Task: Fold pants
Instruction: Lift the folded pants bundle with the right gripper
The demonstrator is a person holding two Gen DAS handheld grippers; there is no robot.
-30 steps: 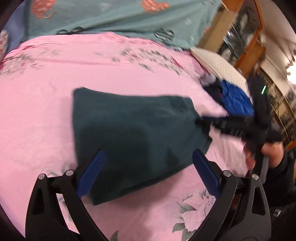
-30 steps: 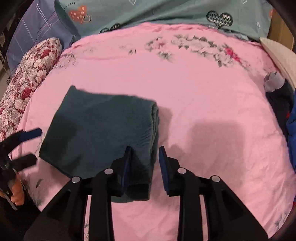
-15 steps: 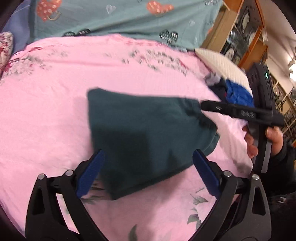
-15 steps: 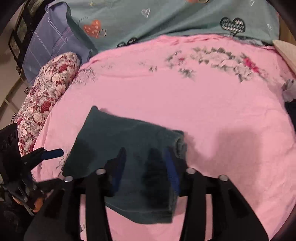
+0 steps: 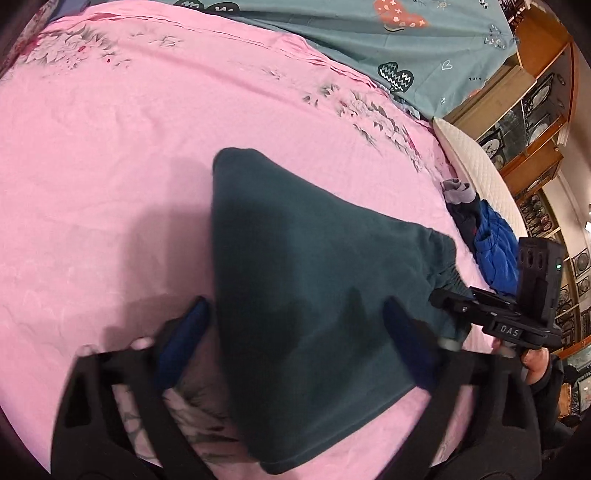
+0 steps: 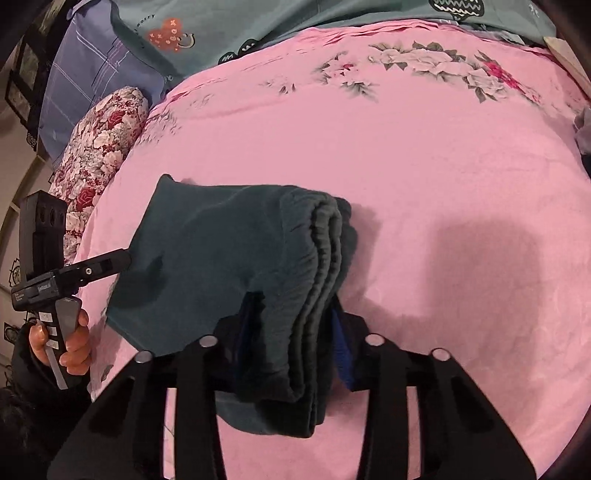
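Observation:
The dark teal pants point(image 5: 306, 288) lie folded into a thick square on the pink floral sheet point(image 5: 110, 166). My left gripper point(image 5: 295, 336) is open, its blue fingers straddling the near left part of the folded pants. In the right wrist view the stacked waistband edge of the pants point(image 6: 295, 295) sits between the fingers of my right gripper point(image 6: 293, 332), which is closed on that thick edge. The left gripper also shows in the right wrist view point(image 6: 74, 273) at the pants' left edge.
A blue and dark pile of clothes point(image 5: 491, 243) lies at the bed's right side by a white pillow point(image 5: 476, 166). A teal heart-print cover point(image 6: 332, 22) and a red floral bolster point(image 6: 96, 147) border the far and left sides.
Both grippers moved in onto the folded pants. The right gripper's fingers closed on the waistband edge; the left gripper's open fingers now straddle the pants' left part.

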